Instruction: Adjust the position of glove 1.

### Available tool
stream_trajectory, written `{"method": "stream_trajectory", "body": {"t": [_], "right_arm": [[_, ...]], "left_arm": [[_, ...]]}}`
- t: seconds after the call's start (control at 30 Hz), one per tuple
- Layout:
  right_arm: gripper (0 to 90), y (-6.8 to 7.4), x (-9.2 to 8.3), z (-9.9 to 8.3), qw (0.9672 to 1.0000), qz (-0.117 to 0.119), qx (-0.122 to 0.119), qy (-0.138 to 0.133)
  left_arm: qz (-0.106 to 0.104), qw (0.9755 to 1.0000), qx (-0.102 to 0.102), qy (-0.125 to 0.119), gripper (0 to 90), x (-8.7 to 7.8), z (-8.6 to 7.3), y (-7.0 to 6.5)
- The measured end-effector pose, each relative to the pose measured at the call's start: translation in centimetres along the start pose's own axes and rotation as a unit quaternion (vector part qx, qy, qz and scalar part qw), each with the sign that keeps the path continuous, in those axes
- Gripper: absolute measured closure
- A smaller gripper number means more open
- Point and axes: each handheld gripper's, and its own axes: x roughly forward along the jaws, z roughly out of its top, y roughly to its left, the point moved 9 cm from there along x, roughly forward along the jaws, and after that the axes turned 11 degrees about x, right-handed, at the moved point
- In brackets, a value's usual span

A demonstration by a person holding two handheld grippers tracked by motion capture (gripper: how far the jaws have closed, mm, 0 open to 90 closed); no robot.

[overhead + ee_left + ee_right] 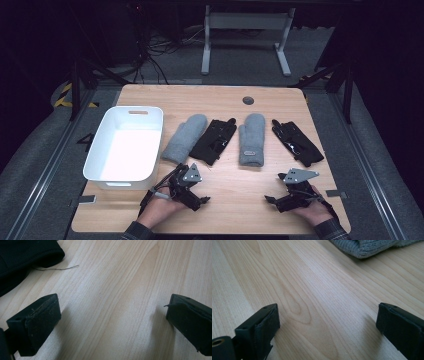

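a light wooden table stands on grey floor; behind it a white desk frame and, seemingly, cables in darkness.

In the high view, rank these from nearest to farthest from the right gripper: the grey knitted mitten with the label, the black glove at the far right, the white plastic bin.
From the right gripper, jaws open over bare wood:
1. Grey knitted mitten with the label, ahead and slightly left; black glove at the far right, ahead and slightly right. Too close to call.
2. White plastic bin, far left across the table.
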Motion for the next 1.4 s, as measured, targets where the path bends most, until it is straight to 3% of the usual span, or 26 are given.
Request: {"method": "stream_trajectory", "body": {"t": [0.2, 0.4, 0.57, 0.67, 0.7, 0.8, 0.93, 1.4], "right_arm": [[6.2, 0.0, 0.0, 0.0, 1.0, 0.001, 0.001, -0.001], [20.9, -0.4, -0.6, 0.1, 0.9999, 0.005, 0.014, 0.002], [38.9, -0.7, -1.2, 1.4, 0.9998, 0.008, 0.016, -0.008], [54.8, -0.8, -1.5, 2.4, 0.9994, 0.015, 0.023, -0.02], [54.8, -0.8, -1.5, 2.4, 0.9994, 0.015, 0.023, -0.02], [75.1, -0.9, -1.8, 3.7, 0.9989, 0.026, 0.027, -0.028], [88.0, -0.8, -1.5, 4.5, 0.9988, 0.031, 0.025, -0.027], [89.7, -1.3, 0.8, 8.7, 0.9982, 0.045, 0.017, -0.037]], "left_arm": [[0.001, 1.0, -0.003, -0.001, 0.0, 0.1, 0.1, 0.1], [-0.001, 1.0, 0.0, -0.002, 0.0, 0.2, 0.1, 0.2], [-0.001, 1.0, 0.001, -0.001, 0.0, 0.2, 0.1, 0.2], [0.0, 1.0, 0.0, -0.001, 0.0, 0.2, 0.2, 0.3], [0.0, 1.0, 0.0, -0.001, 0.0, 0.2, 0.2, 0.3], [0.0, 1.0, -0.001, 0.0, 0.1, 0.2, 0.2, 0.2], [-0.001, 1.0, 0.0, 0.0, 0.0, 0.2, 0.2, 0.3], [0.001, 1.0, -0.002, 0.0, 0.1, 0.2, 0.1, 0.3]]}}
